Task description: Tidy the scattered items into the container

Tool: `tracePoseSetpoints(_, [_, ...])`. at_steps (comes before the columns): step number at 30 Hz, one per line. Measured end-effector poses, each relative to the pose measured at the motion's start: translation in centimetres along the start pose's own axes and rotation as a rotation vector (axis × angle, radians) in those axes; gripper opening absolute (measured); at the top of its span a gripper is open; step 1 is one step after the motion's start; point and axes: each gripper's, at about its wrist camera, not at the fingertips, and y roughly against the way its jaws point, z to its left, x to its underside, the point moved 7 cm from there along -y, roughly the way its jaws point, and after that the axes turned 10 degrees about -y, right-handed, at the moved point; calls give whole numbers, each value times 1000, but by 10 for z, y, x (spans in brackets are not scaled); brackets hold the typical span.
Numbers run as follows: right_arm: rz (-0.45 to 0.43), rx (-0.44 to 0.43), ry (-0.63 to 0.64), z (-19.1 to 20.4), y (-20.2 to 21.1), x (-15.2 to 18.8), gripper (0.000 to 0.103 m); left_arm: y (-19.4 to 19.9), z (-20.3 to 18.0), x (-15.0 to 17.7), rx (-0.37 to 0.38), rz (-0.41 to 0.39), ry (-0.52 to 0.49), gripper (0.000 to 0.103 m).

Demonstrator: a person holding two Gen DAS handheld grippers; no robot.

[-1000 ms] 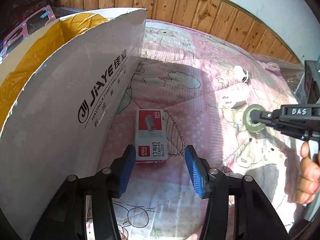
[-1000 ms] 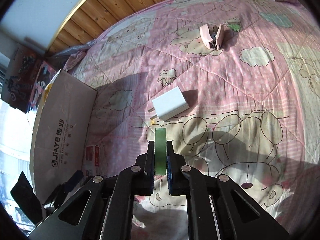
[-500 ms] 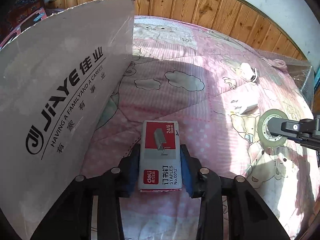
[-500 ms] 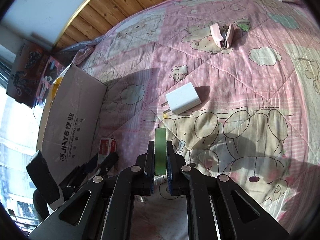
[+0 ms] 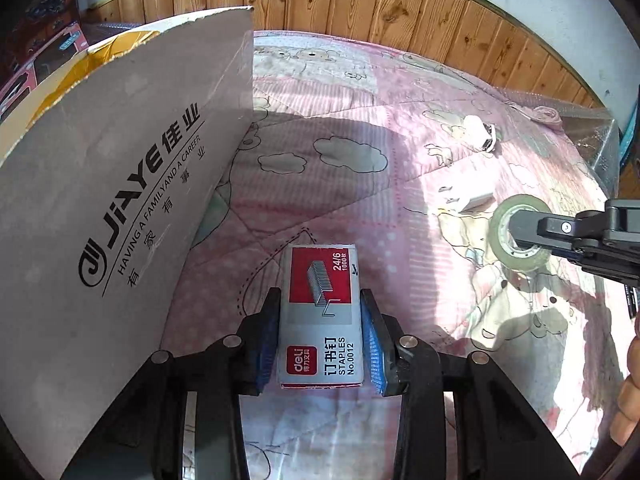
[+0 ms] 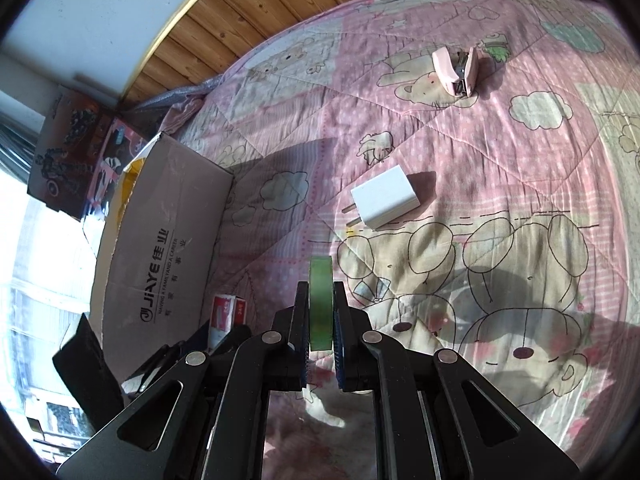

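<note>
A red and grey box of staples (image 5: 321, 312) sits between the blue pads of my left gripper (image 5: 321, 320), which is shut on it just above the pink quilt; the same box (image 6: 226, 314) shows at lower left in the right wrist view. My right gripper (image 6: 320, 320) is shut on a roll of green tape (image 6: 320, 300), held on edge; from the left wrist view that tape roll (image 5: 518, 236) hangs at the right. The cardboard box (image 5: 100, 220) with its raised flap stands left of the staples. A white charger (image 6: 384, 202) and a pink stapler (image 6: 456, 66) lie on the quilt.
The pink cartoon quilt (image 6: 480, 260) covers the bed, with a wood-panelled wall (image 5: 360, 8) behind. The cardboard box (image 6: 160, 240) sits at the bed's left edge, with colourful boxes (image 6: 76, 148) beyond it. A hand (image 5: 630, 396) holds the right gripper's handle.
My left gripper moved forward over the staples box, shut on it and lifted it slightly. The right gripper has kept hold of the tape roll and shifted a little.
</note>
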Motion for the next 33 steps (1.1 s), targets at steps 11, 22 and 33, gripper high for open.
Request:
tracePoseSetpoints(11, [-24, 45, 43, 14, 6, 36, 10, 62, -2, -5, 24, -66, -7, 39])
tracePoseSetpoints(22, [-81, 126, 56, 23, 36, 89, 10, 112, 3, 9, 61, -121, 6, 39])
tracePoseSetpoints(33, [-86, 121, 47, 48, 56, 129, 10, 137, 10, 19, 75, -126, 11, 39])
